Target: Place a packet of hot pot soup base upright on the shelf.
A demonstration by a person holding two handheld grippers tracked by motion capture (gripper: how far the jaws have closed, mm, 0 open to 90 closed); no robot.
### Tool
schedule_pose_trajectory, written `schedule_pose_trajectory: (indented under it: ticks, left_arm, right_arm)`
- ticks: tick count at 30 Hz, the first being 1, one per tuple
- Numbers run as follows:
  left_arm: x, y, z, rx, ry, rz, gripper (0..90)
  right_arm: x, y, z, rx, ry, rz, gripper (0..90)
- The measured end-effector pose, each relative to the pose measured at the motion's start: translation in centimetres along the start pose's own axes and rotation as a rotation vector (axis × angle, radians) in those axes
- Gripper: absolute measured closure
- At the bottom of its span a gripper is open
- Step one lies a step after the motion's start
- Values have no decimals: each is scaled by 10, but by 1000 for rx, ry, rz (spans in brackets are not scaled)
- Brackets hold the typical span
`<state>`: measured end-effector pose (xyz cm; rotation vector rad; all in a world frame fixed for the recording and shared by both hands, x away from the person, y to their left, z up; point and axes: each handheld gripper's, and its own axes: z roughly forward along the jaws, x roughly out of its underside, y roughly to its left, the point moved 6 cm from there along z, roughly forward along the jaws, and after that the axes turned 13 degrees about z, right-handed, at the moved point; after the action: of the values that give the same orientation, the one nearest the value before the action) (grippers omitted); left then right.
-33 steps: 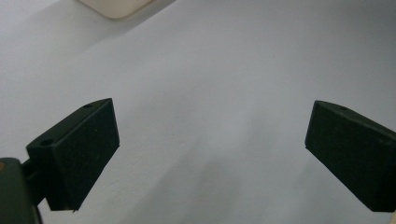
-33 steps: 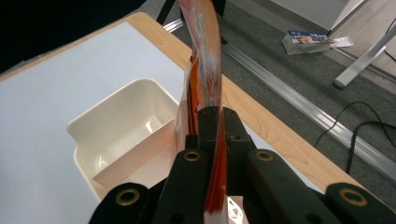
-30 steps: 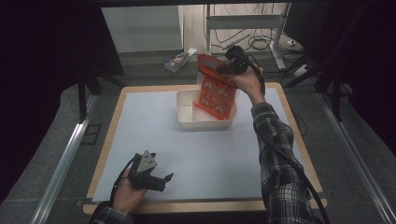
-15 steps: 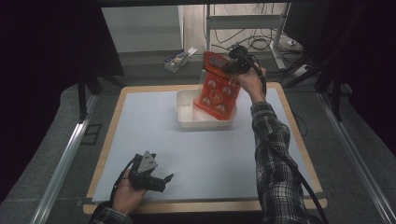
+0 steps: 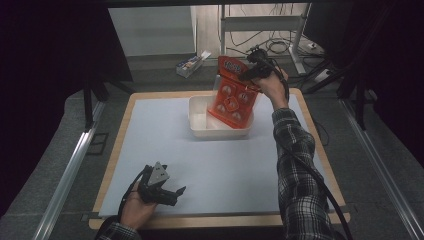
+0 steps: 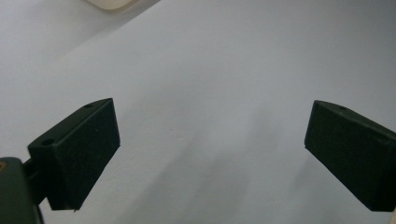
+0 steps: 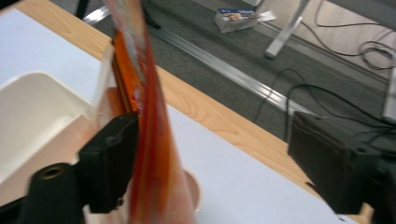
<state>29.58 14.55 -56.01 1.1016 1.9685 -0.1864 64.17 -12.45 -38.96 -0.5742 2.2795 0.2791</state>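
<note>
A table covered by a pale sheet is seen from above. In the upper middle of the high view, a white rectangular bin stands on the sheet, and an orange blister pack is propped in it, its lower edge down in the bin and its long axis rising steeply toward the top of the frame.

The right gripper is held at the pack's upper right edge. In the right gripper view, its jaws have just been opening and now stand wide: the pack rises edge-on between them, lying against the left jaw, with a clear gap to the right jaw. It is judged to be released rather than clamped.

The left gripper is held at the lower left of the high view, well apart from the bin, its jaws spread wide over bare sheet with nothing between them. The right hand is much the nearer to the pack.
</note>
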Motion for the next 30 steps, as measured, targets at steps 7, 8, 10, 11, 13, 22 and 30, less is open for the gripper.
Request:
schedule_pose_trajectory:
  ticks: [7,8,10,11,13,22,30]
  left_arm:
    - [1,0,-1,-4,2,1,32]
    - [1,0,-1,-4,1,1,32]
    - [1,0,-1,-7,3,2,32]
    - [1,0,-1,-7,3,3,32]
    - [1,0,-1,-7,2,2,32]
    - [1,-1,-1,-7,3,-2,32]
    - [1,-1,0,-9,8,4,33]
  right_arm:
    - [-4,9,-4,-52,-16,-4,71]
    - [-4,10,-4,-53,-20,-5,65]
    - [-6,12,-6,-55,-23,-9,59]
    - [-6,13,-8,-55,-25,-11,57]
    - [-7,15,-11,-63,-34,-18,55]
    - [-10,26,-29,-97,-75,-45,52]
    - [-8,30,-41,-113,-103,-60,52]
